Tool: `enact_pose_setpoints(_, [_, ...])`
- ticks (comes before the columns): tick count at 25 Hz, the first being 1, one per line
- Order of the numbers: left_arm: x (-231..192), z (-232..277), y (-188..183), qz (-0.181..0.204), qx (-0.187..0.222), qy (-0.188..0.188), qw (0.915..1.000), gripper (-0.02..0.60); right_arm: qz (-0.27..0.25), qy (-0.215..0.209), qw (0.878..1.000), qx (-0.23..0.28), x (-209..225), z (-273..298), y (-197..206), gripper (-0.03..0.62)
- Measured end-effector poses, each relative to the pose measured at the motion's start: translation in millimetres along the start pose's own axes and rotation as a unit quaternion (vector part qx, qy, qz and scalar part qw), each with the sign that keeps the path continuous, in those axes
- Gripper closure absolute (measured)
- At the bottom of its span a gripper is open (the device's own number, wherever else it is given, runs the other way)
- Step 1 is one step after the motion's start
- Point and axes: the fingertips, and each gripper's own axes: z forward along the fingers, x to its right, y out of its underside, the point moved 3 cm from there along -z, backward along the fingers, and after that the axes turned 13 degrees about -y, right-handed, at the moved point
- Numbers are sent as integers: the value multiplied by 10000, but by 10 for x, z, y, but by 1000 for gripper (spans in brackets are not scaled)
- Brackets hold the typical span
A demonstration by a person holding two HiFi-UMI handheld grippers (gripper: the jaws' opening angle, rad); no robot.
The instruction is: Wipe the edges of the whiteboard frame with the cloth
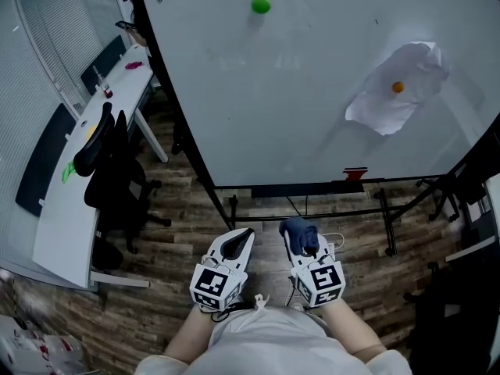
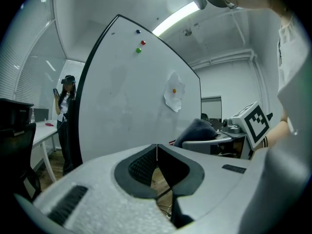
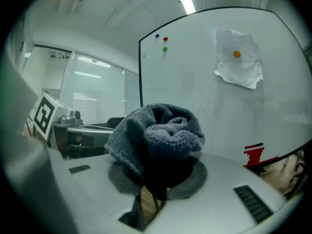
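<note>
Wood-plank flooring [image 1: 180,209] runs under you, and a large whiteboard [image 1: 297,92] on a black stand [image 1: 387,217] fills the far side of the head view. Its black frame [image 1: 178,112] shows along the left edge and the near bottom edge. On the board sit a green magnet [image 1: 260,5] toward the far left and a crumpled sheet of paper [image 1: 406,104] at the right, pinned by an orange magnet [image 1: 398,87]. A small red object [image 1: 355,173] rests at the bottom edge. To the left, a long white desk [image 1: 62,209] stands with a black office chair [image 1: 109,170] close against it.

You hold your two grippers side by side near your body, well apart from the board. Your left gripper [image 1: 242,237] has its jaws pressed together with nothing between them; its own view shows the pads meeting in a thin line. Your right gripper [image 1: 303,241] is clamped on the cloth [image 1: 300,230], a bluish-grey knitted wad that bulges up above the jaws. The cloth touches neither the board nor the frame. In the left gripper view a person [image 2: 64,106] stands beside the board's left edge.
</note>
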Motion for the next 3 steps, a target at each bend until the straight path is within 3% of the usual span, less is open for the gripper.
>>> enact_pose_setpoints(3, [-38, 26, -4, 146, 34, -178, 9997, 561, -26, 6, 10000, 22, 4, 4, -5, 525])
